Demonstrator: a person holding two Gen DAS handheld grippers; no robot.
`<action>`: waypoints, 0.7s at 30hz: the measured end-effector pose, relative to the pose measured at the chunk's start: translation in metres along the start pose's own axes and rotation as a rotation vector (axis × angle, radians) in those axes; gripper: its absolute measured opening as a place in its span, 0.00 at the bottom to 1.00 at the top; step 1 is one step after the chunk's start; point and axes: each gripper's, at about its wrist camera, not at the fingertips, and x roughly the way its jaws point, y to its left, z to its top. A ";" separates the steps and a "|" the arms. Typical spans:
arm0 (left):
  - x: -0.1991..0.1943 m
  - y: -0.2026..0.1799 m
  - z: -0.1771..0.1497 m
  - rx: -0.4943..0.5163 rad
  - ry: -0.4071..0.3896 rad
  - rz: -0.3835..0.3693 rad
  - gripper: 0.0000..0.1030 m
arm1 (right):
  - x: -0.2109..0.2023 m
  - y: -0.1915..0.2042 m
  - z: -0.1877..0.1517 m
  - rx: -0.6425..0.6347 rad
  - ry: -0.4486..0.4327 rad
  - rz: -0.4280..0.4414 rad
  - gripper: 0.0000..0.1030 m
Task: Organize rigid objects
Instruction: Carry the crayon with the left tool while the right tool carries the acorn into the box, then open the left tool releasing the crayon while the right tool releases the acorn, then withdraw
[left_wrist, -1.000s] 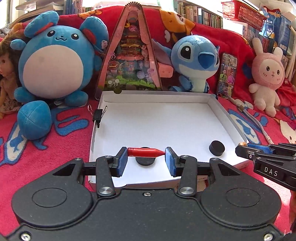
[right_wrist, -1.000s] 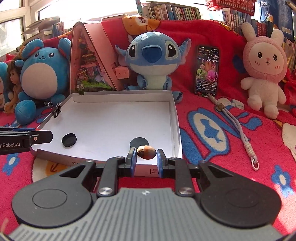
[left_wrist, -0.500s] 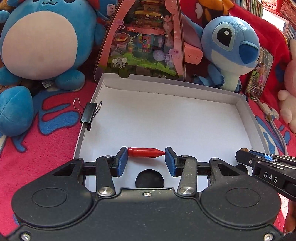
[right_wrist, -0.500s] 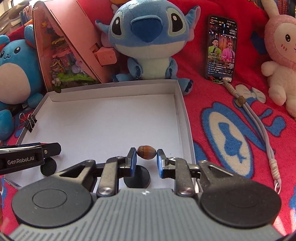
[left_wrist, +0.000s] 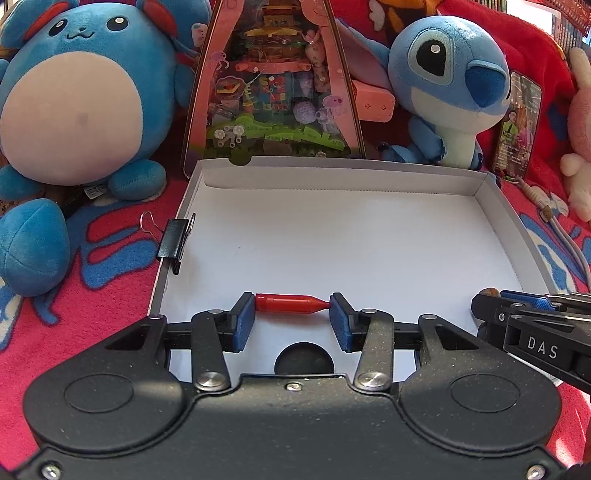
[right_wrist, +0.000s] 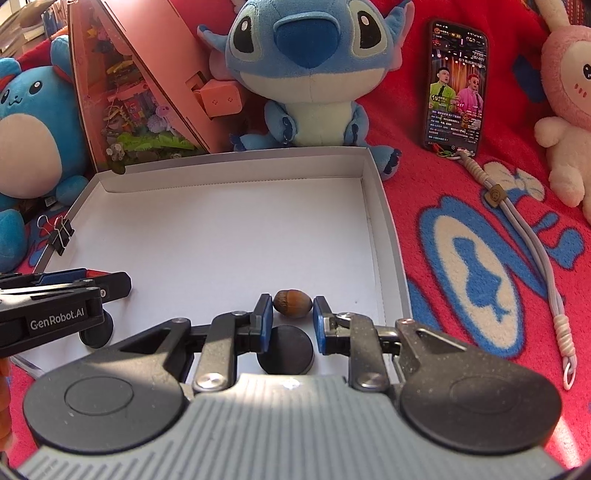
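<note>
You have one shallow white cardboard box (left_wrist: 498, 221), two flat black round discs (right_wrist: 286, 349) in it, one red bullet-shaped plastic piece (left_wrist: 291, 303), one brown acorn-like nut (right_wrist: 292, 302), one black binder clip (left_wrist: 173, 240), three plush toys in view—two blue (right_wrist: 314, 74), one pink (right_wrist: 569, 110)—and one smartphone (right_wrist: 456, 85).

I'm looking into a home, likely a bedroom: plush toys (right_wrist: 314, 70) along a red cartoon blanket (right_wrist: 480, 258), a phone (right_wrist: 456, 85) propped far right.
</note>
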 end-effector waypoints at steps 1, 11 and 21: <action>0.000 -0.001 0.000 0.004 -0.002 0.003 0.41 | 0.000 0.000 0.000 -0.002 -0.001 0.000 0.27; -0.002 -0.006 -0.006 0.041 -0.033 0.029 0.41 | -0.003 -0.001 -0.005 -0.004 -0.029 0.004 0.34; -0.025 -0.010 -0.020 0.103 -0.095 0.037 0.62 | -0.026 -0.002 -0.014 -0.037 -0.107 0.014 0.58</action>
